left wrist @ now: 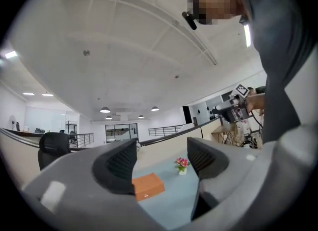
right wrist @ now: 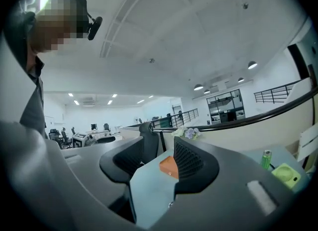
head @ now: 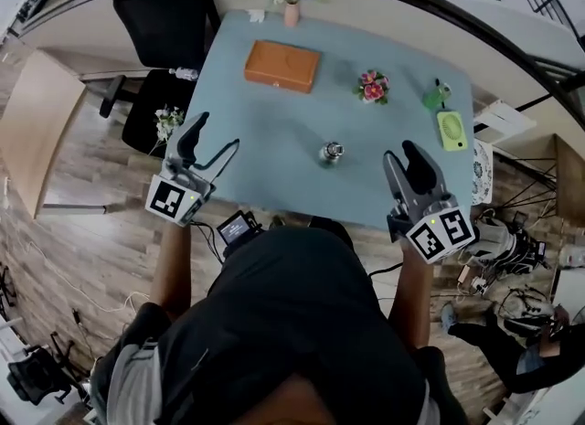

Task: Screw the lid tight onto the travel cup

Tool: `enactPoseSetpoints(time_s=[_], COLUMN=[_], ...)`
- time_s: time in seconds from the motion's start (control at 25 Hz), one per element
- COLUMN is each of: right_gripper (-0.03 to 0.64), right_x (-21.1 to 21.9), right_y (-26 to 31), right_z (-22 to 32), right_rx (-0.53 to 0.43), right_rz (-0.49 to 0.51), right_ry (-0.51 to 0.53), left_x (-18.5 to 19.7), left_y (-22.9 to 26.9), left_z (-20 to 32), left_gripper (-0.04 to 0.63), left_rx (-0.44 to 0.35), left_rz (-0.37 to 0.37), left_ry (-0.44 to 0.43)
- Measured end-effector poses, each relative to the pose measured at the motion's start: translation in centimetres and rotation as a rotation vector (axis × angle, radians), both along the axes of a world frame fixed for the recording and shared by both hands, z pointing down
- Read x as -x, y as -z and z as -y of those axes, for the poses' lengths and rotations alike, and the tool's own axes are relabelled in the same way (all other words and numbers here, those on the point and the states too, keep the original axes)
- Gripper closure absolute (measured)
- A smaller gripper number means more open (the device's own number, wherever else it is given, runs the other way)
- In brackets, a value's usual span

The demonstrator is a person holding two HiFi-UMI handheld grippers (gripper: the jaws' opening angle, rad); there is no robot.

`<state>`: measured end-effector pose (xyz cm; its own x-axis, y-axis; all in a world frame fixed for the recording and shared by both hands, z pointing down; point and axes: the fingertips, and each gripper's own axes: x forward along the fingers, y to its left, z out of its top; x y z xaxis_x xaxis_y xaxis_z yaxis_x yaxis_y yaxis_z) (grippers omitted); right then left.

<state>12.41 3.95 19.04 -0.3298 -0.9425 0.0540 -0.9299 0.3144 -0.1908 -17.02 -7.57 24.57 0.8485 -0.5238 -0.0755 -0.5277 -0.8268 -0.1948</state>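
The person holds the left tool (head: 215,137) and the right tool (head: 405,154) raised and level, one at each side of the body, pointing forward. Both tools' jaws stand apart with nothing between them.

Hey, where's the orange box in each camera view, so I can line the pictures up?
Head view: the orange box lies on the far part of the table, upper centre of the picture.
Left gripper view: low, just left of centre.
Right gripper view: low centre, partly hidden.
Shared landmark: the black office chair by the table's far left corner.
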Motion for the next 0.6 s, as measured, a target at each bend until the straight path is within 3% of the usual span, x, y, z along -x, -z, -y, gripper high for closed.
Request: enactPoseSetpoints(time_s=[0.6], right_gripper=[0.428], right_x=[0.5], right_y=[1.6], right_z=[-1.5], right_rx=[-0.029], right_rz=[-0.016], right_ry=[-0.025], left_x=[-0.1], left_y=[1.6], left_z=[-1.3], left_gripper=[0.227], left_rx=[-0.021], left_rz=[-0.028], left_ry=[-0.015])
